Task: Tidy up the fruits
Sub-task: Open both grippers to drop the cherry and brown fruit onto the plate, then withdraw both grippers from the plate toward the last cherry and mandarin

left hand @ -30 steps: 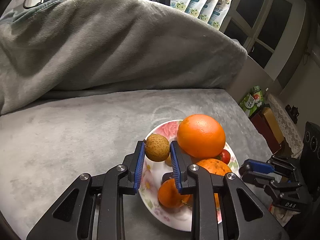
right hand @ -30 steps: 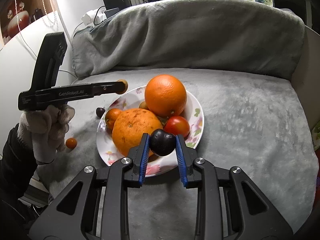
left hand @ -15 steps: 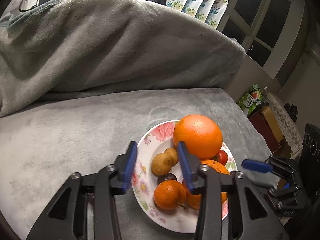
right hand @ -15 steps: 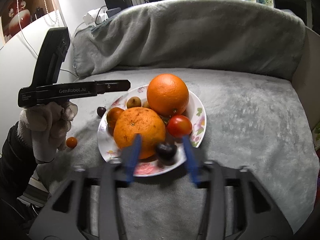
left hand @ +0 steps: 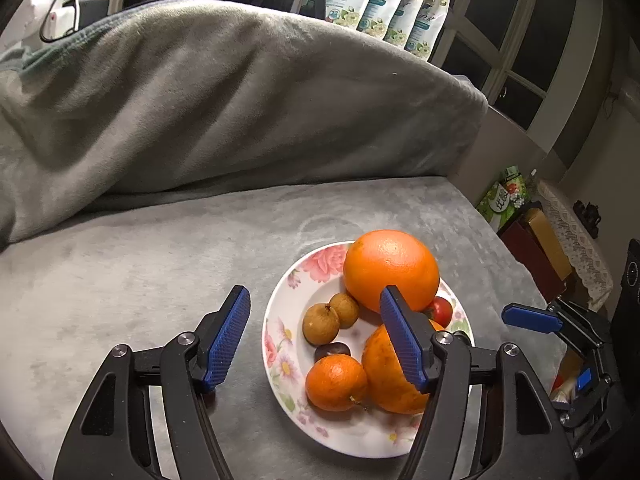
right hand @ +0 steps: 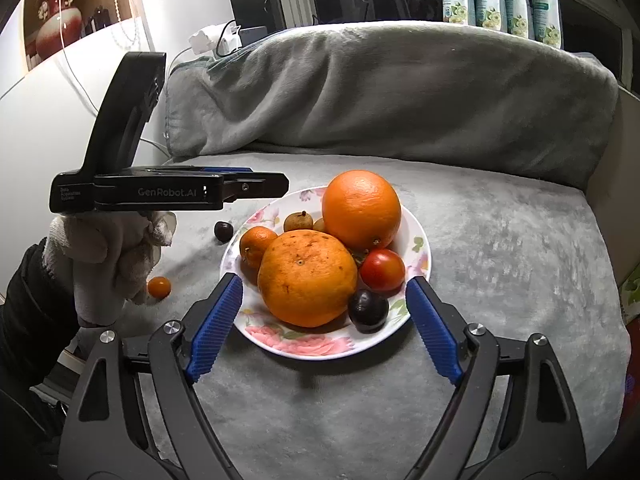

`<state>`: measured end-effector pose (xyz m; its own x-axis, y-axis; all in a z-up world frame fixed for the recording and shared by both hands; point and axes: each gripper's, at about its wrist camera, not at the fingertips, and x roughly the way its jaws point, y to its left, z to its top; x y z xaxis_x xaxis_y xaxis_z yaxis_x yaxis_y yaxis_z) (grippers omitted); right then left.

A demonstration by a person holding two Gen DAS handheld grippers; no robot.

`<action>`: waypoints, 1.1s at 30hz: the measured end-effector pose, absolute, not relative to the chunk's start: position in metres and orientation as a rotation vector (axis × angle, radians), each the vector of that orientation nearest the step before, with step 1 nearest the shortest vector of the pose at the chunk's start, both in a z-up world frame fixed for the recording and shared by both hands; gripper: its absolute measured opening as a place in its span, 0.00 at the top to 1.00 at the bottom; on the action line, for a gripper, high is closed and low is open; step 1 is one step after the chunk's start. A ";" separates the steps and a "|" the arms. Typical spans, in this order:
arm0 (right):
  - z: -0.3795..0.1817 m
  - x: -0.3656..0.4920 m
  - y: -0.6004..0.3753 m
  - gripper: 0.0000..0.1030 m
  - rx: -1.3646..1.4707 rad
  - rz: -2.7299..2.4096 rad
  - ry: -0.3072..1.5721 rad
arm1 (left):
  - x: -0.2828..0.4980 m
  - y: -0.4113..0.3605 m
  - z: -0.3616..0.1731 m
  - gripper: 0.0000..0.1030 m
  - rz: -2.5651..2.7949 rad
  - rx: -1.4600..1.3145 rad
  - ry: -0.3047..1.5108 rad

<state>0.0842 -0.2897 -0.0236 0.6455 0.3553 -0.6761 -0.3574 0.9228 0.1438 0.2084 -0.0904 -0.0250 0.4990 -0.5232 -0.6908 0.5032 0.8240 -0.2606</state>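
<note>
A white floral plate (left hand: 280, 344) (right hand: 420, 248) on grey plush holds two big oranges (left hand: 390, 270) (right hand: 308, 278), a mandarin (left hand: 336, 382), two brown longans (left hand: 320, 323), a red tomato (right hand: 382, 270) and dark plums (right hand: 368, 310). My left gripper (left hand: 316, 336) is open and empty just above the plate's near-left edge; it also shows in the right wrist view (right hand: 256, 184). My right gripper (right hand: 324, 324) is open and empty at the plate's near rim, the dark plum lying between its fingers.
A dark plum (right hand: 223, 231) and a small orange fruit (right hand: 159, 287) lie on the plush left of the plate. A grey blanket roll (right hand: 392, 92) runs along the back. Boxes and packets (left hand: 520, 216) stand off the right edge.
Both grippers opened and pulled back. The left one let go of the longan, the right one of the dark plum; both fruits now lie on the plate.
</note>
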 end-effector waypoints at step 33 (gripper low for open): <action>0.005 0.101 -0.252 0.15 -0.020 0.387 0.735 | 0.153 -0.015 0.014 0.35 -0.527 -0.034 0.676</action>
<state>0.1006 -0.2521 0.0050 0.6746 0.3370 -0.6568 -0.3507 0.9292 0.1165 0.1531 -0.0147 0.0135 0.6543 -0.4757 -0.5879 0.4542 0.8688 -0.1974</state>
